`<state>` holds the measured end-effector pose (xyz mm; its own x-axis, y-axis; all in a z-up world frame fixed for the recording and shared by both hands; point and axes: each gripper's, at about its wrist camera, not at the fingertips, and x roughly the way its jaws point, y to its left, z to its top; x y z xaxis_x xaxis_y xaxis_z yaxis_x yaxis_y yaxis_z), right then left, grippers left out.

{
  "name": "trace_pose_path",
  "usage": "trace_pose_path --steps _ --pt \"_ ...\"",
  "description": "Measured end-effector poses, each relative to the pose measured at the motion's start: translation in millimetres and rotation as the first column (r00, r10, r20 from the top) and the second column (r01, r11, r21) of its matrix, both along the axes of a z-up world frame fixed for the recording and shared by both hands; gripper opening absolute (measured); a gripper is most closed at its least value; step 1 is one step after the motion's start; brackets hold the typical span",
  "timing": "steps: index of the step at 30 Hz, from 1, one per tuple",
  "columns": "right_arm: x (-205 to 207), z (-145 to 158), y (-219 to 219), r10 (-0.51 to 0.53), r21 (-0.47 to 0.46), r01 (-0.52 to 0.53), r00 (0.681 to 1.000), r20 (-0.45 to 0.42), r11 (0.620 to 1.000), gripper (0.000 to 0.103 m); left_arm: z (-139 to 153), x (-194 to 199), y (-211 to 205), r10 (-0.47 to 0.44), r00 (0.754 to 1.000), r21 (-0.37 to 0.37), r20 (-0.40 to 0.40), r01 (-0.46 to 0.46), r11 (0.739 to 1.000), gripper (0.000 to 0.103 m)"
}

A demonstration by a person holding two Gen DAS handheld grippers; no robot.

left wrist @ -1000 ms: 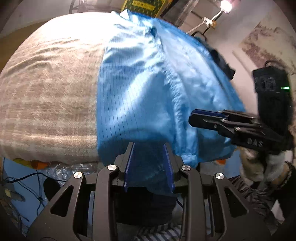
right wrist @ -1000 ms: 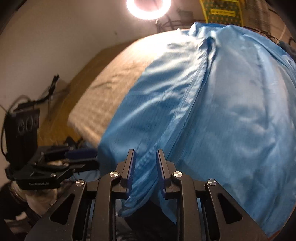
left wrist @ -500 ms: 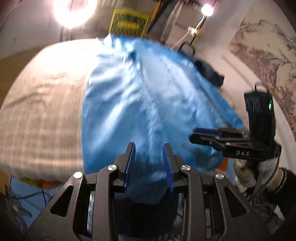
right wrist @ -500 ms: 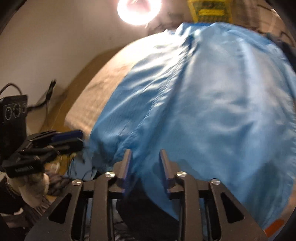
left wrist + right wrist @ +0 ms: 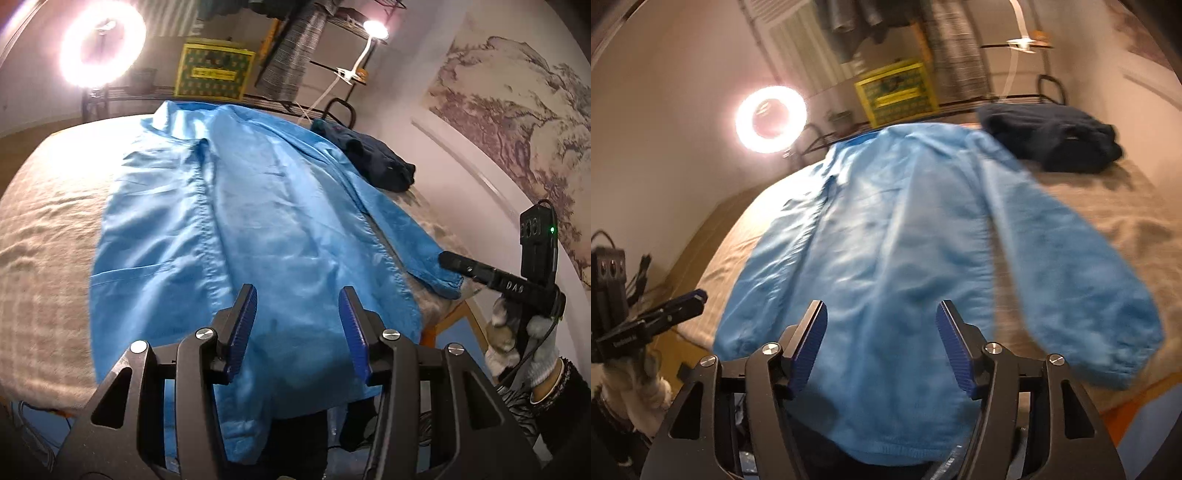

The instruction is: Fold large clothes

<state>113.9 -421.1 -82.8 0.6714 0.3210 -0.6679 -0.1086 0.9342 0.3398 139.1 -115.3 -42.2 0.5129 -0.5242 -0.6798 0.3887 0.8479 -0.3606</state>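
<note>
Both grippers have let go of the hem and pulled back since a second ago. One blue jacket [image 5: 258,229] lies spread along the bed [image 5: 44,236], its hem hanging over the near edge. Left gripper [image 5: 297,328] and right gripper [image 5: 882,347] hover above that hem, fingers spread wide, holding nothing. One dark garment [image 5: 1052,144] sits bunched beyond the jacket's sleeve.

A ring light [image 5: 101,51] glares white and a clip lamp [image 5: 375,28] adds more; the right wrist view is motion-blurred, and fisheye edges bend and darken.
</note>
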Motion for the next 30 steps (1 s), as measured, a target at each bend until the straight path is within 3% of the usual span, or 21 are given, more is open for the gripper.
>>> trace_pose_path --steps 8,18,25,27,30 --pt "-16 -2 -102 -0.202 -0.021 0.201 0.979 -0.026 0.979 0.066 -13 16 -37 -0.066 0.997 0.006 -0.041 0.066 0.998 0.047" --pt "-25 -40 -208 -0.403 0.140 0.421 0.904 -0.139 0.896 0.066 -26 35 -75 -0.114 0.989 -0.009 -0.090 0.114 0.993 0.047" --pt "-31 -76 -249 -0.469 0.227 0.526 0.843 -0.263 0.819 0.066 -41 48 -98 -0.141 0.979 -0.031 -0.144 0.138 0.990 0.047" --pt "-30 -83 -251 -0.457 0.267 0.528 0.842 -0.286 0.806 0.066 -43 49 -101 -0.143 0.979 -0.032 -0.148 0.140 0.990 0.047" --pt "-27 -89 -245 -0.424 0.268 0.501 0.855 -0.298 0.823 0.066 -45 51 -102 -0.142 0.978 -0.036 -0.155 0.138 0.990 0.047"
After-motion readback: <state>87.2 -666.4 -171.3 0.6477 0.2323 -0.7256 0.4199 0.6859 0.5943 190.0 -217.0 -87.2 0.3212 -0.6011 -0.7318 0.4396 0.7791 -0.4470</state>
